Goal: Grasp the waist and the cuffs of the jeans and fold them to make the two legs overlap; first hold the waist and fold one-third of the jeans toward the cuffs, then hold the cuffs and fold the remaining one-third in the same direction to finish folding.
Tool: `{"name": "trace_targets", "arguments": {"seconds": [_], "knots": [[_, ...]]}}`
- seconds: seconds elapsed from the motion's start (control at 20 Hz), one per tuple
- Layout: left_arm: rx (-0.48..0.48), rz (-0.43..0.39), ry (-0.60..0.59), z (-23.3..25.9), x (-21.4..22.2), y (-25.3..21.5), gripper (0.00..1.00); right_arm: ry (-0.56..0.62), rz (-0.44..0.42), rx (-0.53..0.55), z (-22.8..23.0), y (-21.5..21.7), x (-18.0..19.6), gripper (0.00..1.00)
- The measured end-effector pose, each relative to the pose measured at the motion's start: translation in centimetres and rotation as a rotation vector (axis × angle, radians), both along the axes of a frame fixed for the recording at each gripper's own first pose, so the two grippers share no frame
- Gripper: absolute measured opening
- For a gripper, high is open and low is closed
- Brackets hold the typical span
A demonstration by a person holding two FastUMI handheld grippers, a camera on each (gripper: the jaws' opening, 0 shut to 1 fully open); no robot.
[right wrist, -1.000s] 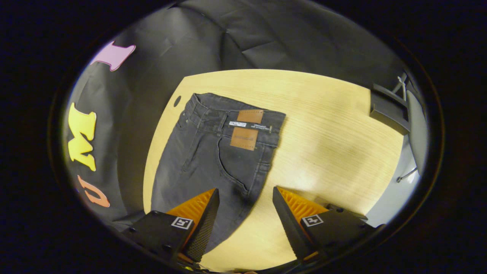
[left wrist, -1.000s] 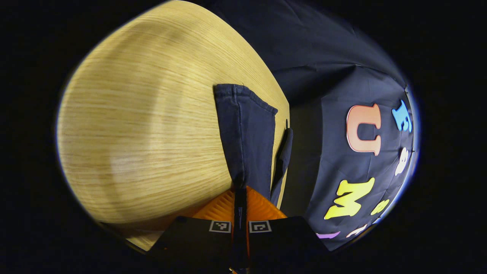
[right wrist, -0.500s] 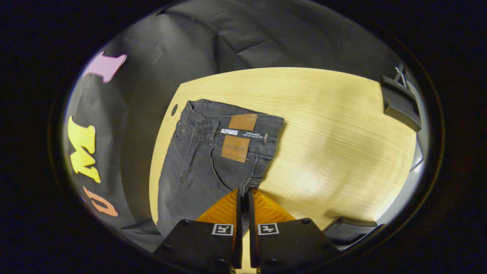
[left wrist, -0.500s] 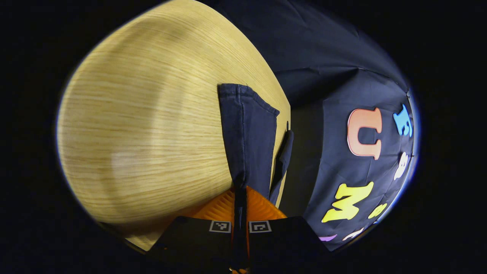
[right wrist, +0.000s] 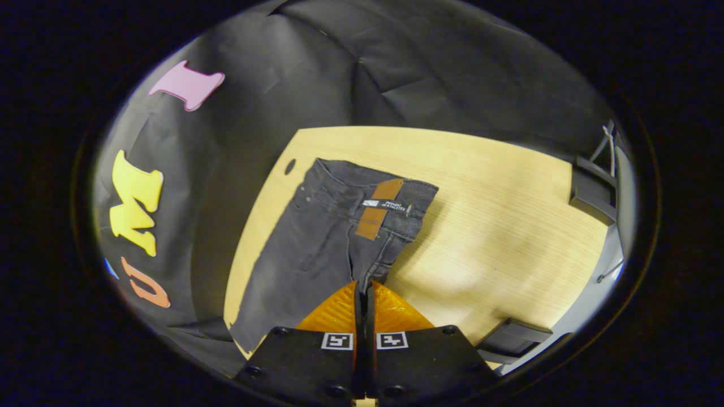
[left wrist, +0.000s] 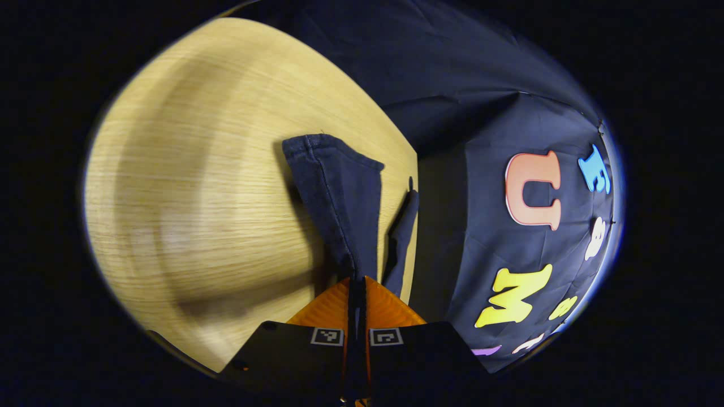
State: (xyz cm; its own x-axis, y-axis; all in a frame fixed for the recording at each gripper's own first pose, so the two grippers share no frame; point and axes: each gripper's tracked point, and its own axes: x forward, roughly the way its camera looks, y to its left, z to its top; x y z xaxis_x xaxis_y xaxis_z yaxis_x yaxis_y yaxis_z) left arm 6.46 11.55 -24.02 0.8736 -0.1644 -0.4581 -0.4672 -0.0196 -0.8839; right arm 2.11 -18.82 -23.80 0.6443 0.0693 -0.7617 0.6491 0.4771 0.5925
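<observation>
Gripping the dark jeans (right wrist: 317,249) at both ends, we see each pair of jaws closed on cloth. Our left gripper (left wrist: 357,281) pinches a leg near the cuff (left wrist: 325,148); our right gripper (right wrist: 364,286) pinches, it seems, the crotch edge below the waist (right wrist: 373,186). They lie on the wooden table (right wrist: 498,226).

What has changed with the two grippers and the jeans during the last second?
The right gripper closed on the jeans below the waist and began lifting them. The left gripper raised the cuff it holds. It stayed shut throughout; the table stayed put.
</observation>
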Motion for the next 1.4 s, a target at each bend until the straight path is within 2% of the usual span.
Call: {"name": "trace_targets", "arguments": {"seconds": [0.25, 0.45, 0.65, 0.9, 1.0, 1.15, 1.3, 1.4], "knots": [[-0.04, -0.006, -0.081, 4.9, 4.6, 0.5, 0.03, -0.137, 0.001, 0.064, 5.5, 1.1, 6.2, 0.01], [-0.074, -0.032, -0.086, 6.3, 9.7, 0.2, 0.03, -0.195, 0.002, 0.11, 7.1, 1.3, 10.8, 0.0], [-0.02, -0.086, -0.062, 6.1, 15.4, -0.5, 0.03, -0.239, 0.019, 0.101, 7.9, 1.3, 15.7, 0.01], [0.022, -0.16, 0.018, 4.5, 22.6, -2.2, 0.03, -0.233, 0.019, 0.084, 6.2, 1.1, 22.0, 0.0], [0.06, -0.2, 0.054, 2.9, 24.7, -2.9, 0.03, -0.216, 0.021, 0.071, 5.0, 1.0, 24.1, 0.0], [0.062, -0.22, 0.093, 1.7, 27.3, -3.7, 0.03, -0.19, 0.023, 0.059, 3.4, 0.8, 26.9, 0.0], [0.06, -0.217, 0.091, 3.1, 28.8, -4.4, 0.03, -0.176, 0.018, 0.054, 2.6, 0.4, 29.1, 0.01], [0.102, -0.236, 0.075, 3.9, 30.1, -4.7, 0.03, -0.161, 0.015, 0.058, 1.5, 0.2, 30.1, 0.0]]}}
